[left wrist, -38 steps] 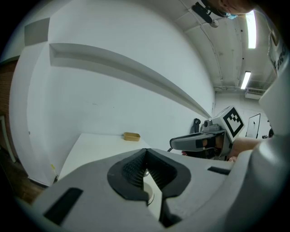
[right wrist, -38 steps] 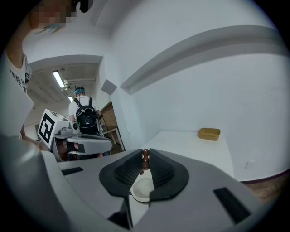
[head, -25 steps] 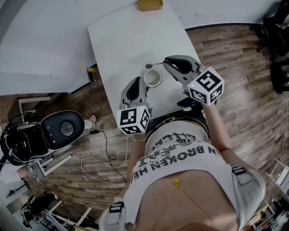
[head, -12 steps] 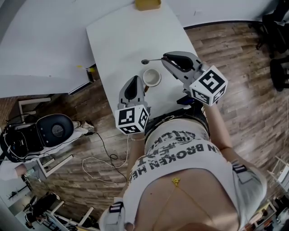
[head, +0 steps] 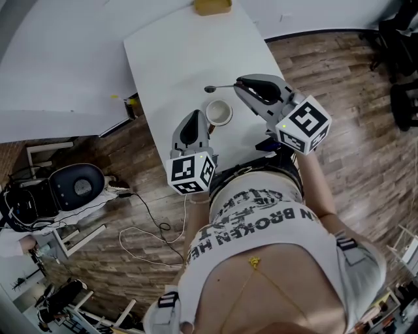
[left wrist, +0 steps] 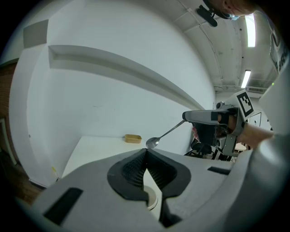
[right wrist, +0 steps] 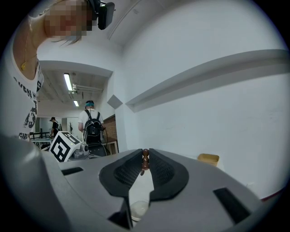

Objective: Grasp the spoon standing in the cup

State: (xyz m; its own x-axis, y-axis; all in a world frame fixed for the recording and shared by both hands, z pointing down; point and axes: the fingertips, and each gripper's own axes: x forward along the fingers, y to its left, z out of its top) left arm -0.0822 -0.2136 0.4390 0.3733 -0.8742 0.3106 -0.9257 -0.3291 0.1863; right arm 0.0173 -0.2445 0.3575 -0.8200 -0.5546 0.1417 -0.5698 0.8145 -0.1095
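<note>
The metal spoon (head: 210, 88) is out of the cup and held level, its bowl pointing left over the white table (head: 176, 52). My right gripper (head: 239, 84) is shut on its handle; the brown handle end (right wrist: 145, 161) shows pinched between the pads. The white cup (head: 219, 112) stands upright below and nearer, with nothing in it. My left gripper (head: 195, 117) hangs just left of the cup, shut, with nothing between its fingers. In the left gripper view the spoon (left wrist: 153, 142) hangs above my shut left gripper (left wrist: 146, 153), and the cup (left wrist: 149, 200) shows below it.
A small yellow box (head: 212, 6) sits at the table's far edge. A white wall panel borders the table on the left. Wooden floor, a chair base (head: 85, 187) and cables lie to the left. A person with a backpack (right wrist: 93, 127) stands in the background.
My right gripper has carried the spoon a little up and away from the cup's rim, toward the far left. The left gripper and the cup have stayed put.
</note>
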